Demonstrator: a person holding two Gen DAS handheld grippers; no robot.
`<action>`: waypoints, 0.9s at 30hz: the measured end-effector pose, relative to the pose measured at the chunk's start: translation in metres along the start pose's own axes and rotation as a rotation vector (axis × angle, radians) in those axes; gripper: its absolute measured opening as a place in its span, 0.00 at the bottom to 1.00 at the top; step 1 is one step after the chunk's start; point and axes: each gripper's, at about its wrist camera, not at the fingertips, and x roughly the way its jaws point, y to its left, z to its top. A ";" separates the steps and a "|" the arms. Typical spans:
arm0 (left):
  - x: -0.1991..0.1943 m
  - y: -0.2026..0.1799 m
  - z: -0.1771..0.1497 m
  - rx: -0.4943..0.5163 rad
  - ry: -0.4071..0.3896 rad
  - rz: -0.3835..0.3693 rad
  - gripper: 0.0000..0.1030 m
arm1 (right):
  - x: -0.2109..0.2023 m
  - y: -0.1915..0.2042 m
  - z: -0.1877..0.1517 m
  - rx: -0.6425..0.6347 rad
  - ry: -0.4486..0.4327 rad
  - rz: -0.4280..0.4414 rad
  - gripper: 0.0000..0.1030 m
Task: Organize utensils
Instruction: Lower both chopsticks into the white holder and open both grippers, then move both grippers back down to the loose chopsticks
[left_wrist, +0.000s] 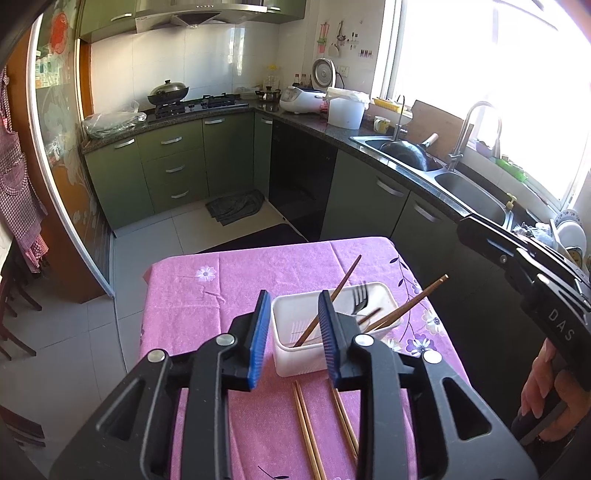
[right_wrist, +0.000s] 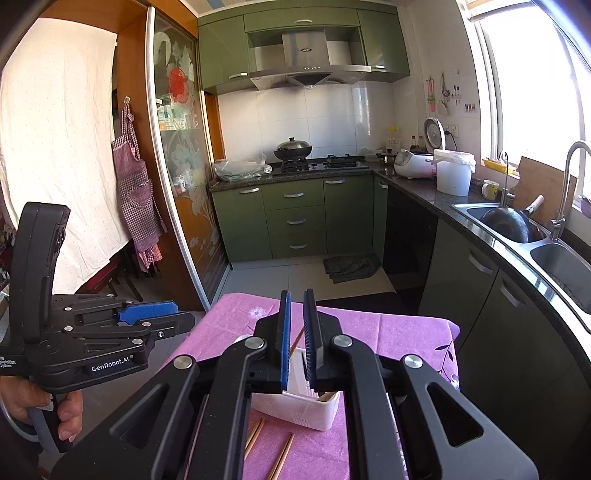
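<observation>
A white plastic bin (left_wrist: 295, 354) stands on the pink tablecloth (left_wrist: 207, 295). It holds a metal fork (left_wrist: 359, 298) and several brown chopsticks (left_wrist: 406, 304) leaning out. More chopsticks (left_wrist: 308, 432) lie loose on the cloth in front of the bin. My left gripper (left_wrist: 293, 336) is open and empty, above the bin's near edge. My right gripper (right_wrist: 296, 332) hovers over the bin (right_wrist: 295, 404) with its jaws nearly closed, a narrow gap between them and nothing held. Loose chopsticks (right_wrist: 280, 456) show below it. The left gripper (right_wrist: 147, 312) also shows at the left.
The small table stands in a kitchen. Green cabinets (left_wrist: 166, 166) and a stove with a wok (left_wrist: 168, 92) are at the back. A counter with a double sink (left_wrist: 443, 166) runs along the right. The right gripper's body (left_wrist: 535, 288) is at the right edge.
</observation>
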 end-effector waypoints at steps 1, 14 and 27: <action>-0.005 0.000 -0.002 0.006 -0.001 0.001 0.25 | -0.010 0.002 -0.001 -0.001 -0.013 0.004 0.09; 0.046 0.003 -0.107 -0.052 0.315 -0.081 0.25 | -0.029 -0.016 -0.125 0.021 0.244 -0.034 0.26; 0.134 0.003 -0.163 -0.144 0.548 -0.053 0.13 | 0.025 -0.050 -0.205 0.080 0.455 -0.060 0.26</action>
